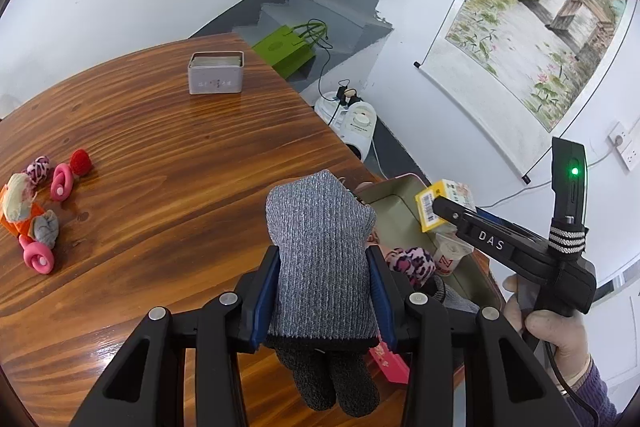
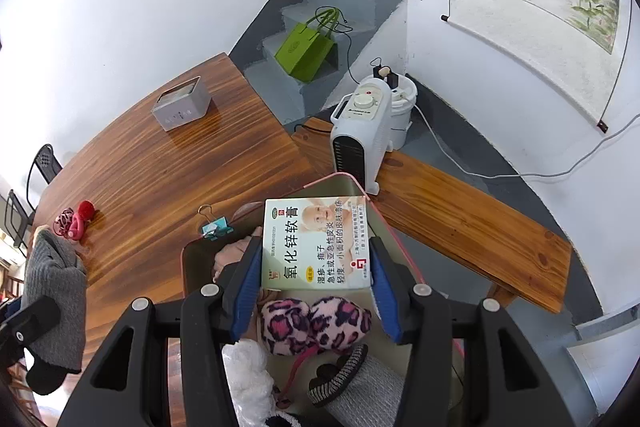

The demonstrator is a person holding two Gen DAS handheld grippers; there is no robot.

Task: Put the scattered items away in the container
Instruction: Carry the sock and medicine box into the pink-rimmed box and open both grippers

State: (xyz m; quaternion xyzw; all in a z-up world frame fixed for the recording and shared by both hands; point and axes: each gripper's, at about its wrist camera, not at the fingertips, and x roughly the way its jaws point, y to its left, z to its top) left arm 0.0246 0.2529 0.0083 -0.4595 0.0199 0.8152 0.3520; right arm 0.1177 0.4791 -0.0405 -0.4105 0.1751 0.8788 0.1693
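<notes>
My left gripper (image 1: 325, 291) is shut on a grey knitted glove (image 1: 320, 247) with black fingers, held above the wooden table (image 1: 160, 147) just left of the container (image 1: 396, 199). My right gripper (image 2: 316, 279) is shut on a yellow-and-white ointment box (image 2: 316, 243), held over the open pink-rimmed container (image 2: 344, 183); the box also shows in the left wrist view (image 1: 440, 203). Inside the container lie a pink leopard-print plush item (image 2: 316, 323), a white fluffy item (image 2: 248, 367) and a striped grey glove (image 2: 360, 383). Scattered items stay at the table's left: a red ball (image 1: 81, 161), pink rings (image 1: 62, 183) and small plush pieces (image 1: 18, 197).
A grey tin box (image 1: 216, 73) stands at the table's far side. A teal binder clip (image 2: 216, 227) lies on the table beside the container. A white heater (image 2: 360, 131) stands on a wooden bench (image 2: 460, 215) to the right. A green bag (image 2: 308, 51) sits on the stairs.
</notes>
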